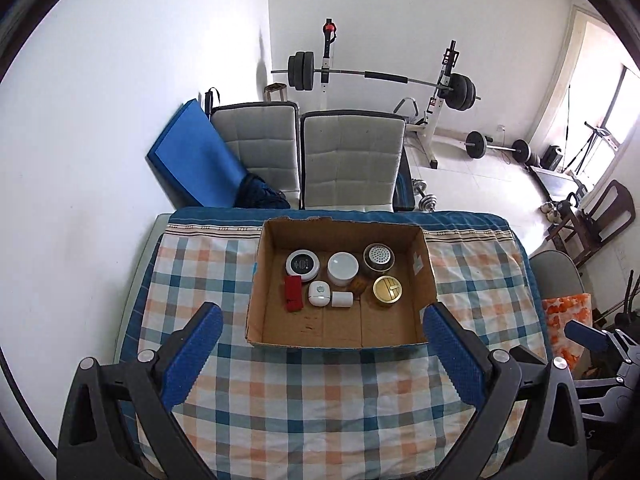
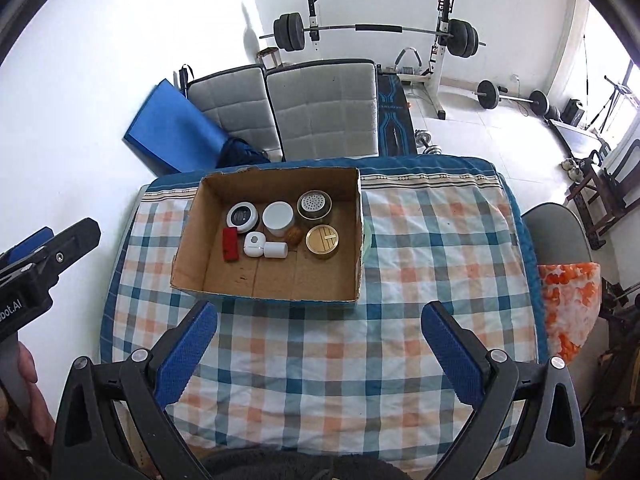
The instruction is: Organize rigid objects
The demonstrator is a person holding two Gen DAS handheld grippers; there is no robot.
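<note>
a brown cardboard box (image 1: 340,322) sits on the far middle of a table with a checked cloth (image 1: 304,400), and all the small things are inside it, at the back half. in the back row there is a round black and white tin (image 1: 303,265) on the left, a white jar (image 1: 343,268) in the middle and a jar with a holed lid (image 1: 379,257) on the right. in front of them lie a red block (image 1: 293,293), a small white gadget (image 1: 319,293), a little white tube (image 1: 342,299) on its side, a small brown lump (image 1: 359,287) and a gold round tin (image 1: 387,290). the things sit close together, some touching. the front half of the box is bare. the left gripper (image 1: 322,354) hangs over the near part of the cloth with its blue fingers (image 1: 192,356) spread wide and nothing between them. the right gripper (image 2: 320,354) is the same, wide apart and holding nothing, a bit to the right of the box. behind the table are two grey chairs (image 1: 352,156), a blue mat (image 1: 192,156) and a barbell rack (image 1: 384,78).
</note>
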